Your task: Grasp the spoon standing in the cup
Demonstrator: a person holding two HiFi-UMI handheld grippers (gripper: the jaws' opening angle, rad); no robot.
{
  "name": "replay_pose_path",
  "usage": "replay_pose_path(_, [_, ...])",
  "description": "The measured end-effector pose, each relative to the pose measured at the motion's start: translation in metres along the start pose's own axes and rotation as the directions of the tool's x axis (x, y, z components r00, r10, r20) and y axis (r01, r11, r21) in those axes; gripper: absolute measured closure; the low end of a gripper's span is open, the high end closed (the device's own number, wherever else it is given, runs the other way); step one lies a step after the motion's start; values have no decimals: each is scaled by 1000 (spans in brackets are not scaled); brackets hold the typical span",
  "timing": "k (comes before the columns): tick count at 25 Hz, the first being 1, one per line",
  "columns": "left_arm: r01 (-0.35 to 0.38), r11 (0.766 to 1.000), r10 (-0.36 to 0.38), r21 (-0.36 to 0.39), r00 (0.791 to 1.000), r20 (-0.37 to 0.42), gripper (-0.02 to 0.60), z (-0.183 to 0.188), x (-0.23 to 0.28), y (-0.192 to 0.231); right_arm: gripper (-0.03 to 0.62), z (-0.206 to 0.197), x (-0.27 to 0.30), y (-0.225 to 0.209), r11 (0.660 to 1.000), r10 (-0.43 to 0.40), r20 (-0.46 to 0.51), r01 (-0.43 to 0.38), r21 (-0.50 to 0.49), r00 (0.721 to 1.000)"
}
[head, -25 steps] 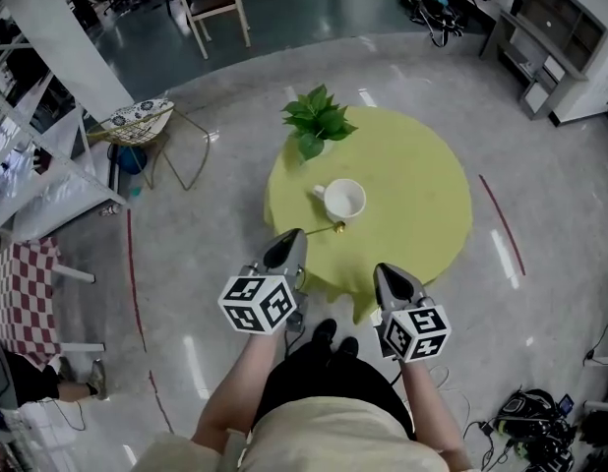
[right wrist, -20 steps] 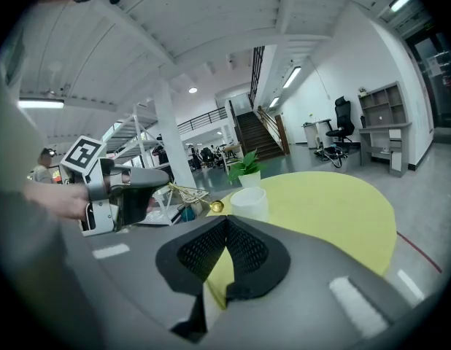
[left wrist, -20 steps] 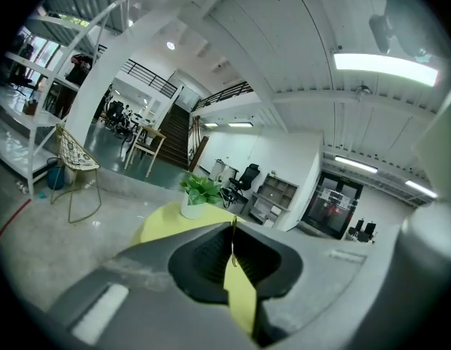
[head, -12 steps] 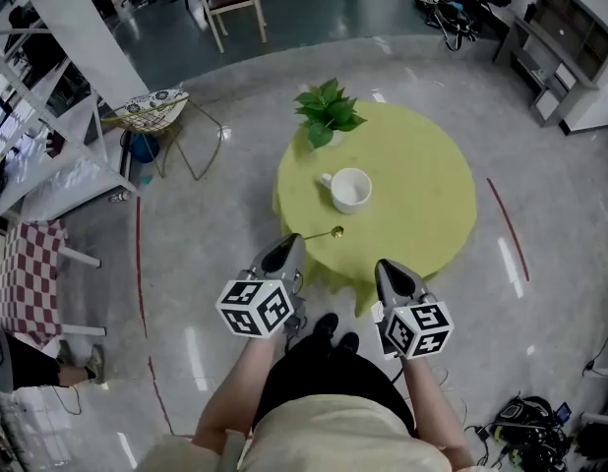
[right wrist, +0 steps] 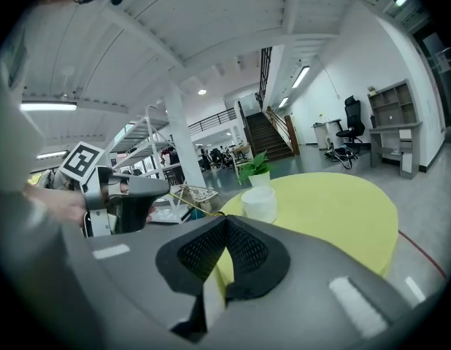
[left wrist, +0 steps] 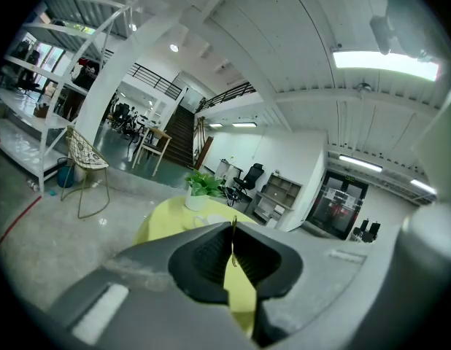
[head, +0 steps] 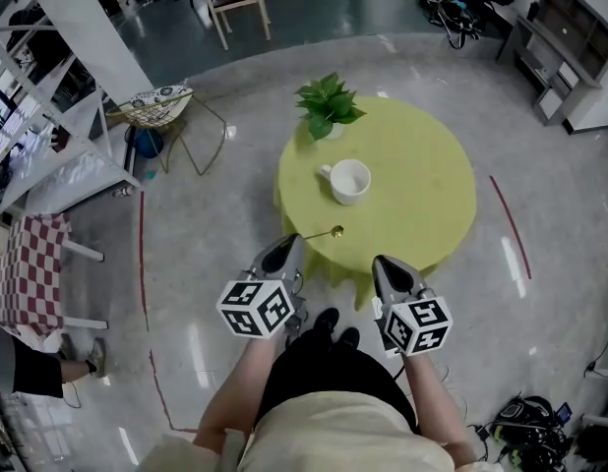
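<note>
spoon [head: 322, 233] in left gripper [head: 294, 243], bowl pointing right

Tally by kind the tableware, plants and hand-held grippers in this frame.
cup: 1
spoon: 1
potted plant: 1
hand-held grippers: 2 (left hand-held gripper, shut on the spoon; right hand-held gripper, shut and empty)
Total: 5

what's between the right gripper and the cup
Only bare yellow tablecloth lies between the right gripper and the white cup; the head view shows it.
</note>
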State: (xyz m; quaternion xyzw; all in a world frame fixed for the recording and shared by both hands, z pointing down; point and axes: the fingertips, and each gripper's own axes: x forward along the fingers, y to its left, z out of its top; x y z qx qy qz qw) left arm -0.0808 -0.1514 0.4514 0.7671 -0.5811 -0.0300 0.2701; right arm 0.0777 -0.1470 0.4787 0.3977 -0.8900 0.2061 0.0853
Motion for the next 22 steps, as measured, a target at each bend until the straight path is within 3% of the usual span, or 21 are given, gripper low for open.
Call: replay_pose_path(22, [-27,1000,27,12,1000,-6,575,-15,-11,-12,594,-6,-9,-6,1000,2,-11,-2,-24,1000])
